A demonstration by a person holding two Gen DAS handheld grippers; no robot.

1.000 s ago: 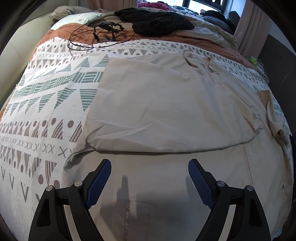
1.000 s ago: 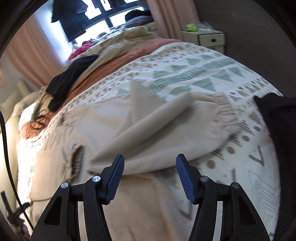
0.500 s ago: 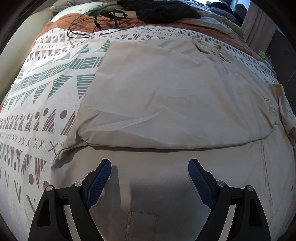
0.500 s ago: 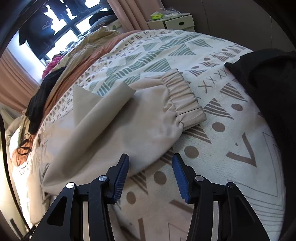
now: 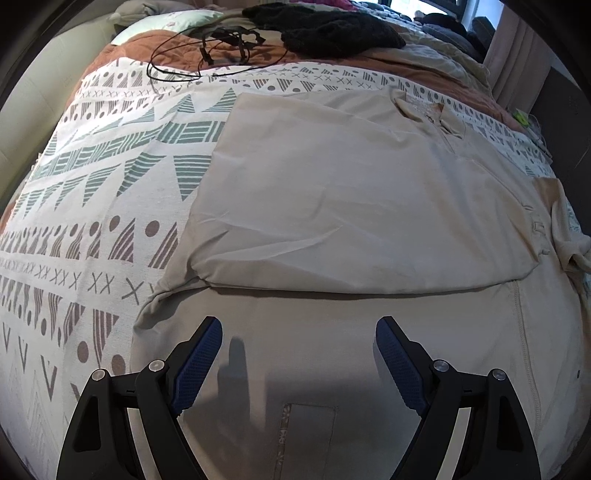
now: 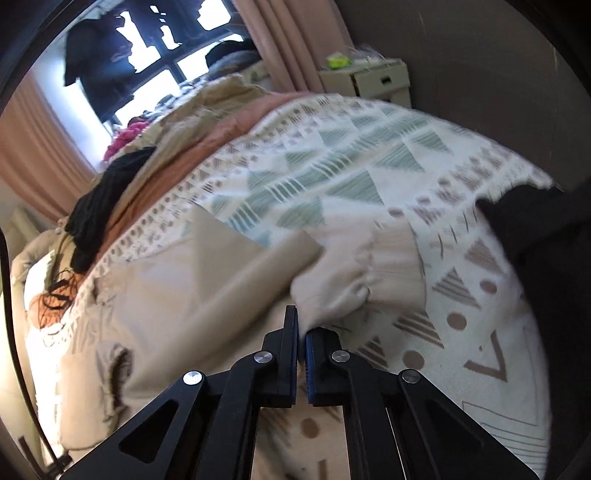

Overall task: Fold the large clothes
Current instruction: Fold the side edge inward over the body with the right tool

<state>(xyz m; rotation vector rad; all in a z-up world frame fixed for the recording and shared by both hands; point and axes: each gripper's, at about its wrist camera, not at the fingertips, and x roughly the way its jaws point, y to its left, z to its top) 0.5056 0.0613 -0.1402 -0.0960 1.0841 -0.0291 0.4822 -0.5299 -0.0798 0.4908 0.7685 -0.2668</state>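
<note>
Currently the right gripper (image 6: 301, 334) pinches the sleeve (image 6: 354, 280) near the bed's (image 5: 92, 206) edge, presumably to fold it inward; the left gripper (image 5: 298, 338) hovers spread over the jacket (image 5: 351, 192) mid-bed.

Bed with patterned cover (image 5: 110, 206), beige garment (image 5: 351, 206) spread on it, black clothing (image 5: 332, 33), black cable (image 5: 207, 55)

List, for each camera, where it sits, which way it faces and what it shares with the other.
Left wrist: rides the left tool, angled down over the beige garment on the patterned bedspread; open fingers show.
Right wrist: rides the right tool, looking across the bed toward the window; shut on the sleeve.
Shared: garment, bedspread, black clothing.
</note>
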